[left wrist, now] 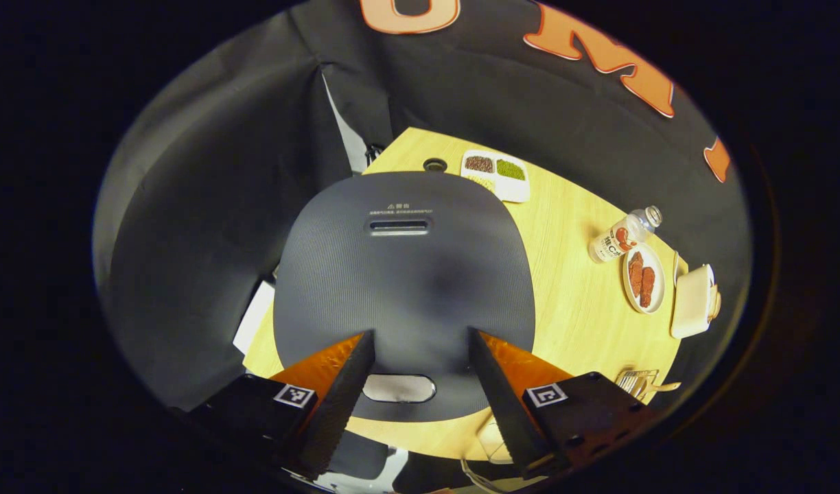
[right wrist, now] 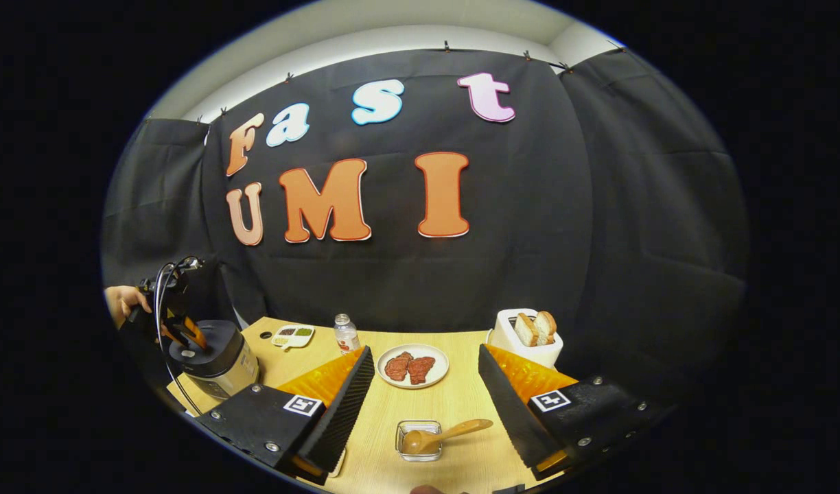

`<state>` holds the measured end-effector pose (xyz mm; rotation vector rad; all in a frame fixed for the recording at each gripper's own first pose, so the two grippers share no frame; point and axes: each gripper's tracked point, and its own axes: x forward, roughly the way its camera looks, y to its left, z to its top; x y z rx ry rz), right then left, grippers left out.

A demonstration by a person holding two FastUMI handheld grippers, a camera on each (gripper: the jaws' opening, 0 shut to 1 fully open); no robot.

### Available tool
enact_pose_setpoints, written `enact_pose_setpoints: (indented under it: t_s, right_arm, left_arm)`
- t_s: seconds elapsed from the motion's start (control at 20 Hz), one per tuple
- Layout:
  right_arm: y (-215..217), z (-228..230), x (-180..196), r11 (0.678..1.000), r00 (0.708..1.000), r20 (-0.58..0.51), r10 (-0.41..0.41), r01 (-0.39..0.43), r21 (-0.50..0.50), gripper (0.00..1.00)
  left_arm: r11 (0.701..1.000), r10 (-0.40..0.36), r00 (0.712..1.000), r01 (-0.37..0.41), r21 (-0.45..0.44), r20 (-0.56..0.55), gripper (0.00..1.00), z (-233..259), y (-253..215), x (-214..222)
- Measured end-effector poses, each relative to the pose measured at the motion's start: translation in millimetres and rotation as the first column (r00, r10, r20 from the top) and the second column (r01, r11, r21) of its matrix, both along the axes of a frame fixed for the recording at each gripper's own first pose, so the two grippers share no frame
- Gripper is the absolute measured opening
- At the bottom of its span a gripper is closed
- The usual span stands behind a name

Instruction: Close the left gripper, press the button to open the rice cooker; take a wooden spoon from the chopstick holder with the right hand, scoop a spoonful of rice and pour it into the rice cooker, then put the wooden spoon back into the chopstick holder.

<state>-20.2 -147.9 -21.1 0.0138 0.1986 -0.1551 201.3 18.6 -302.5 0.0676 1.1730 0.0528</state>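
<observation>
The task is at its start: the rice cooker (left wrist: 403, 288) has its lid down, and the left gripper (left wrist: 420, 384) hangs right above it with its jaws spread wide, the pale release button (left wrist: 398, 388) lying between the two fingers, so the jaws must close before the press can be made. The cooker stands at the desk's left end, close to the near edge, its lid taking up most of that corner. In the right gripper view the right gripper (right wrist: 425, 387) also has its jaws apart and holds nothing; it hovers over the near edge of the desk (right wrist: 461, 405), and the wooden spoon (right wrist: 442, 434) rests in a small clear container (right wrist: 418, 440) just ahead of it, possibly the rice dish rather than the chopstick holder. Between spoon and cooker the desk is bare, a free path leftward; the plate of meat (right wrist: 412, 366) and toaster (right wrist: 526, 337) sit farther back.
</observation>
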Motion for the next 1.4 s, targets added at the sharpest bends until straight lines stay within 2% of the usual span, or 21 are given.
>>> enact_pose_setpoints:
  t_s: [0.1,0.15,0.25,0.3,0.35,0.4,0.55,0.65,0.8,0.85,0.9,0.95,1.0,1.05,1.1,1.15,1.2,1.3,1.35,1.4]
  right_arm:
    - [15,6,7,1.0,0.999,0.017,0.029,-0.029,-0.009,0.95]
    - [23,9,11,0.999,0.999,0.025,0.041,-0.04,-0.013,0.95]
    - [39,13,18,0.997,0.997,0.042,0.069,-0.068,-0.02,0.95]
    - [49,15,23,0.996,0.995,0.043,0.087,-0.086,-0.022,0.95]
    - [58,18,27,0.995,0.994,0.047,0.101,-0.1,-0.029,0.95]
    - [67,24,32,0.993,0.992,0.054,0.115,-0.113,-0.038,0.95]
    - [93,46,47,0.987,0.983,0.105,0.148,-0.14,-0.075,0.95]
    - [103,54,55,0.988,0.983,0.126,0.131,-0.12,-0.094,0.95]
    - [132,68,68,0.985,0.972,0.164,0.167,-0.155,-0.081,0.95]
    - [134,67,72,0.984,0.97,0.171,0.174,-0.163,-0.077,1.0]
    - [139,70,73,0.982,0.966,0.18,0.187,-0.176,-0.073,1.0]
    - [141,72,73,0.981,0.963,0.19,0.192,-0.182,-0.071,0.95]
    - [145,76,72,0.98,0.959,0.204,0.199,-0.189,-0.071,1.0]
    - [147,78,73,0.979,0.954,0.22,0.203,-0.191,-0.073,1.0]
    - [150,80,72,0.977,0.95,0.231,0.21,-0.199,-0.071,0.95]
    - [156,80,70,0.975,0.945,0.24,0.221,-0.21,-0.071,1.0]
    - [160,80,70,0.973,0.942,0.246,0.23,-0.218,-0.076,1.0]
    - [164,82,68,0.97,0.936,0.256,0.242,-0.227,-0.085,1.0]
    - [166,83,67,0.97,0.933,0.264,0.243,-0.229,-0.084,0.95]
    - [166,84,64,0.97,0.931,0.271,0.245,-0.232,-0.079,0.95]
  left_arm:
    - [0.999,-0.041,0.985,0.04,0.013,0.17,1.0,3,2,9]
    - [0.998,-0.061,0.969,0.056,0.027,0.241,0.98,2,1,7]
    - [0.997,-0.071,0.938,0.055,0.055,0.338,0.98,8,2,-3]
    - [0.998,-0.062,0.932,0.046,0.052,0.358,0.98,12,0,-9]
    - [0.999,-0.054,0.912,0.045,0.03,0.407,0.97,24,-6,-12]
    - [0.998,-0.055,0.881,0.057,0.01,0.471,0.97,44,-14,-15]
    - [0.995,-0.092,0.743,0.09,0.037,0.663,0.93,103,-24,-28]
    - [0.991,-0.129,0.666,0.121,0.064,0.735,0.95,140,-34,-44]
    - [0.983,-0.145,0.553,0.173,0.057,0.82,0.93,197,-51,-67]
    - [0.984,-0.131,0.529,0.176,0.043,0.838,0.93,211,-55,-76]
    - [0.981,-0.125,0.507,0.19,0.031,0.853,0.93,221,-62,-86]
    - [0.98,-0.118,0.488,0.195,0.024,0.865,0.93,231,-65,-95]
    - [0.979,-0.117,0.469,0.2,0.024,0.875,0.93,239,-66,-101]
    - [0.979,-0.121,0.448,0.202,0.031,0.886,0.93,250,-66,-106]
    - [0.978,-0.126,0.426,0.204,0.041,0.896,0.93,259,-67,-110]
    - [0.977,-0.136,0.401,0.209,0.054,0.906,0.93,267,-69,-113]
    - [0.975,-0.146,0.384,0.213,0.066,0.912,0.93,273,-71,-117]
    - [0.967,-0.161,0.366,0.244,0.073,0.916,0.93,274,-78,-126]
    - [0.959,-0.161,0.361,0.275,0.06,0.919,0.93,273,-88,-131]
    - [0.957,-0.166,0.358,0.283,0.063,0.919,0.93,272,-88,-134]
